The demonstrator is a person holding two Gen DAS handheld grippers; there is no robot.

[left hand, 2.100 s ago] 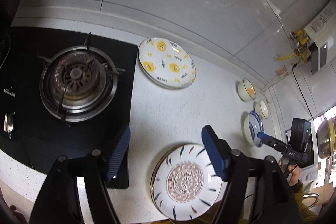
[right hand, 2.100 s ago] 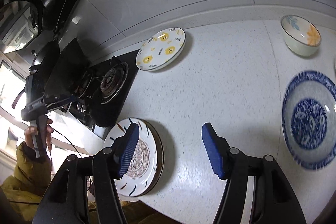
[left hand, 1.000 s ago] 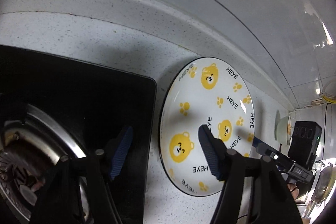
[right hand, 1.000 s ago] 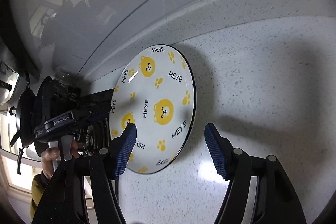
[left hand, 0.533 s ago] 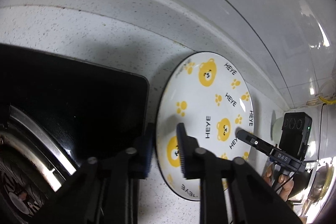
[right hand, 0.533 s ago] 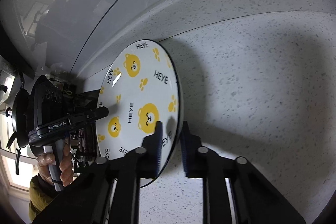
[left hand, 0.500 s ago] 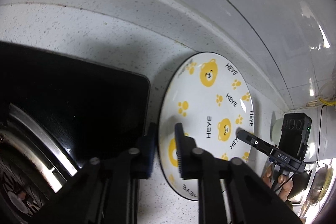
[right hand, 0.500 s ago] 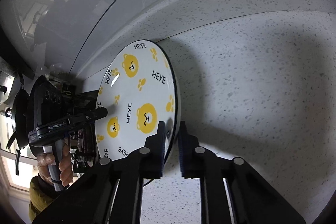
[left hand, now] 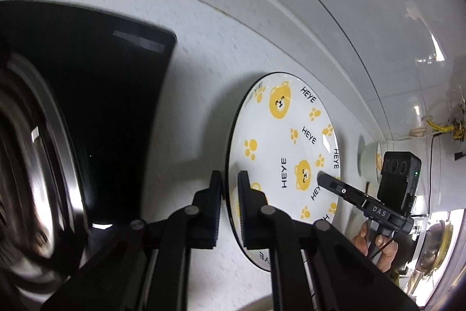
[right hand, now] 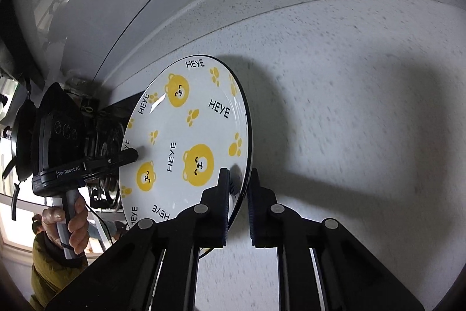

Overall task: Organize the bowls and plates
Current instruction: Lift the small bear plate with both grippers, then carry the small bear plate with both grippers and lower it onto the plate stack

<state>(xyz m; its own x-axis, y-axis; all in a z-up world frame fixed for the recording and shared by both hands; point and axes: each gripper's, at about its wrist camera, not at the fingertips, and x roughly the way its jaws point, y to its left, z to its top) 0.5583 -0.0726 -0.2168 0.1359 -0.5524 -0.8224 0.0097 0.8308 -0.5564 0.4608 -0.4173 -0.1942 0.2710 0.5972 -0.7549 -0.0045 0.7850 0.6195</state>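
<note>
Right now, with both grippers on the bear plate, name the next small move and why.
Probably lift the bear plate straight up, level. The left gripper and right gripper are both shut on opposite rims, and the plate seems only just off the counter.

Bear-print plate (left hand: 291, 153): the word "HEYE" in black capitals, repeated across its face and around its rim among yellow bears and paw prints. Left gripper (right hand: 137, 155), body side: white lettering "GenRobot.AI". Right gripper (left hand: 320, 175), body: white lettering "DAS".
</note>
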